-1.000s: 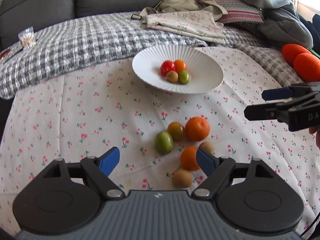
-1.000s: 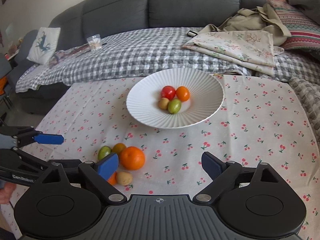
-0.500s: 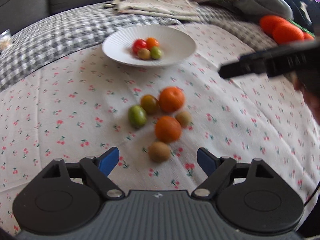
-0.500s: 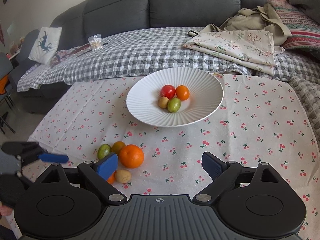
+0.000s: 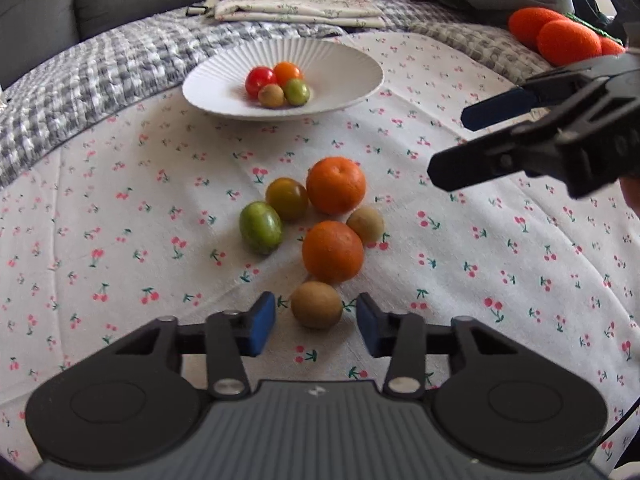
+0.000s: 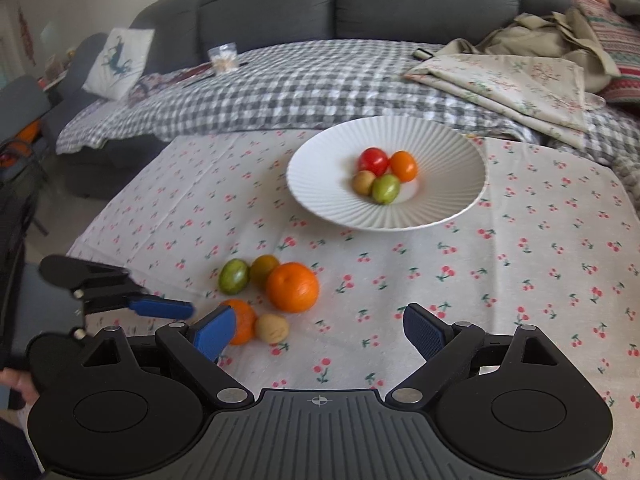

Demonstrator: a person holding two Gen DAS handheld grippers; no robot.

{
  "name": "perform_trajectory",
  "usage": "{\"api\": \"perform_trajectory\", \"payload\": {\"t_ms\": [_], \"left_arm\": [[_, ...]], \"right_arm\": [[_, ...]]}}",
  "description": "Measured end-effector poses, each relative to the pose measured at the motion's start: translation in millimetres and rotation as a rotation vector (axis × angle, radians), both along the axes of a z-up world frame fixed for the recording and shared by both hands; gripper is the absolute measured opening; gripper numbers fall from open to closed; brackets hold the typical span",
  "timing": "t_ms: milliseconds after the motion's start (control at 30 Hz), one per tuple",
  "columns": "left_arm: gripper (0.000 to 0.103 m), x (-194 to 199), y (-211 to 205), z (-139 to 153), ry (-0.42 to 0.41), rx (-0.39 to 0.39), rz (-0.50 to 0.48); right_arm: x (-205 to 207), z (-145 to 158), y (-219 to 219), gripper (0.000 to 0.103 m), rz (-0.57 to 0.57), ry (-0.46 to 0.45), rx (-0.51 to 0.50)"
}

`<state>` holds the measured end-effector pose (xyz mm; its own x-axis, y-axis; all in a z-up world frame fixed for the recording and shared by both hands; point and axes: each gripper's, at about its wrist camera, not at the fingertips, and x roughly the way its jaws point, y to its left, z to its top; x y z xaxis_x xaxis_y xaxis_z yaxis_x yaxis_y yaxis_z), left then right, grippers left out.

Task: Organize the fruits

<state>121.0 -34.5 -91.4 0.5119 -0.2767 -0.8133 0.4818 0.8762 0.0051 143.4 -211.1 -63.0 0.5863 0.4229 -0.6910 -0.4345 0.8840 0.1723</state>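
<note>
Fruits still lay clustered on the cherry-print desk (image 5: 120, 200). Our left tongs (image 5: 316, 320) were closing around the nearest small brown kiwi (image 5: 316, 305), pads not yet touching; we needed gentle, centred pressure. Our right tongs (image 6: 316, 330) gaped wide, empty.

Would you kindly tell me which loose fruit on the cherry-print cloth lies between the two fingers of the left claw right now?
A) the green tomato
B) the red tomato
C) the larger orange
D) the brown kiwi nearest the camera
D. In the left wrist view the left claw has its closing blue pads on either side of the nearest brown kiwi, with a gap still showing on each side; the other fruit lie farther off.
</note>
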Motion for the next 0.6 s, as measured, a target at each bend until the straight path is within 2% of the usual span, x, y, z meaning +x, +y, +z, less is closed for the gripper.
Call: {"api": "perform_trajectory", "payload": {"t_ms": [100, 200, 433, 600], "left_arm": [[0.026, -2, -3, -1, -0.017, 0.012, -0.031], [0.026, -1, 0, 1, 0.000, 0.005, -0.031], [0.026, 2, 14, 15, 0.027, -0.012, 0.003], [0.026, 8, 22, 24, 0.024, -0.051, 0.039]], "right_arm": [[-1, -3, 6, 0.089, 0.039, 0.009, 0.009], [-3, -7, 12, 0.082, 0.077, 0.008, -0.005], [6, -34, 19, 0.048, 0.096, 0.066, -0.022], [12, -47, 33, 0.042, 0.126, 0.067, -0.040]]}}
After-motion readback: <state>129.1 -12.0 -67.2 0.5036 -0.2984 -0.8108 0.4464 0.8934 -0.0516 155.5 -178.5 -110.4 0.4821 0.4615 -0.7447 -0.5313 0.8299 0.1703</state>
